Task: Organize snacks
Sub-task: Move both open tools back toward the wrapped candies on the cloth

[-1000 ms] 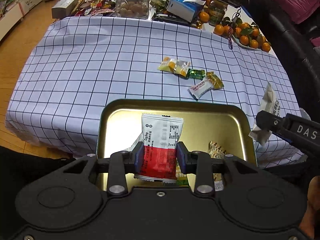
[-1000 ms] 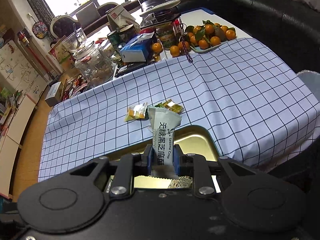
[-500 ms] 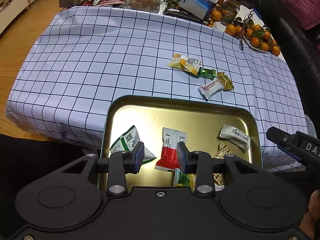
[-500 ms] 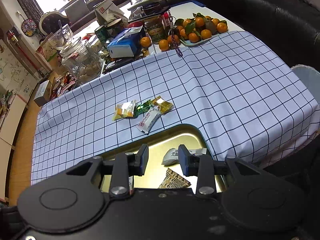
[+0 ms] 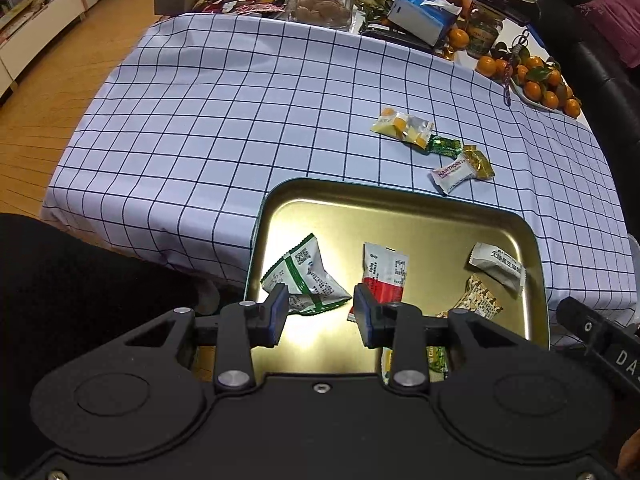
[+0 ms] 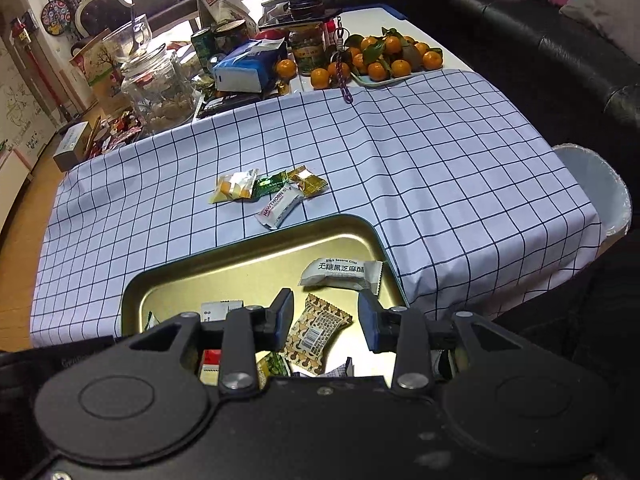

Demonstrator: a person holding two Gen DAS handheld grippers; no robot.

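Note:
A gold tray (image 5: pixel 400 200) sits at the near edge of the checked cloth. My left gripper (image 5: pixel 320 304) hovers over it, open and holding nothing. Beneath it lie a green-white packet (image 5: pixel 308 272) and a red-white packet (image 5: pixel 386 268). My right gripper (image 6: pixel 326 312) is also over the tray (image 6: pixel 248 248); its jaws are opening with nothing gripped. A brown patterned packet (image 6: pixel 318 328) lies below them and a white sesame packet (image 6: pixel 340 274) just beyond. On the cloth past the tray lie a yellow packet (image 6: pixel 234 186), a green candy (image 6: pixel 270 184), a gold candy (image 6: pixel 308 180) and a white hawthorn packet (image 6: pixel 280 206).
The far end of the table is crowded: a glass jar (image 6: pixel 160 88), a blue tissue box (image 6: pixel 248 66) and a plate of oranges (image 6: pixel 384 60). A black sofa (image 6: pixel 560 40) runs along the right, with a lined bin (image 6: pixel 592 192) by the table corner. Wooden floor lies to the left.
Both grippers have let go of their packets: the red-white one and the white sesame one now lie in the tray. Both sets of jaws have opened and shifted over the tray.

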